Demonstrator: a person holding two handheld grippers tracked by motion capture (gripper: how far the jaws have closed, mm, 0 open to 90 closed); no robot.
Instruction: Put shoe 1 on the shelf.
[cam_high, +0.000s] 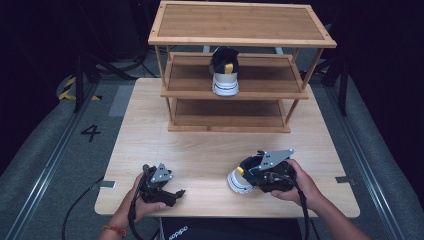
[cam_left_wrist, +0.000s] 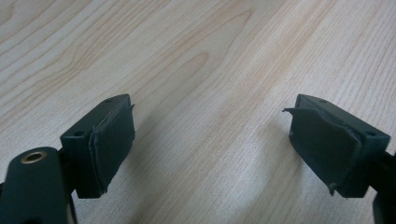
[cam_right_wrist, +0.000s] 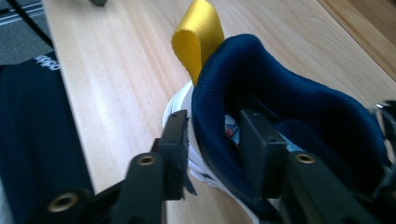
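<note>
We are pinching the padded collar of a shoe (cam_right_wrist: 289, 116) with our right tongs (cam_right_wrist: 212, 140), one jaw sitting inside the opening and the other pressing on the white outer side, so the jaws are closing almost fully on that wall of fabric. Our left tongs (cam_left_wrist: 210, 140) are gaping wide over bare wood and holding nothing, resting near the front left of the bench (cam_high: 200, 150). The shoe is sitting on the bench at the front right, just under our right hand (cam_high: 300, 182). In the high view, its yellow heel loop (cam_right_wrist: 196, 37) and white heel are pointing left, so its long axis is running roughly across the bench. We judge that we are taking up this shoe to join its mate (cam_high: 224, 70), which is standing heel towards us on the middle tier of the wooden rack (cam_high: 240, 40). The next move, as we are reading it, is calling for a lift, a turn and a clean carry forward between the tiers.
</note>
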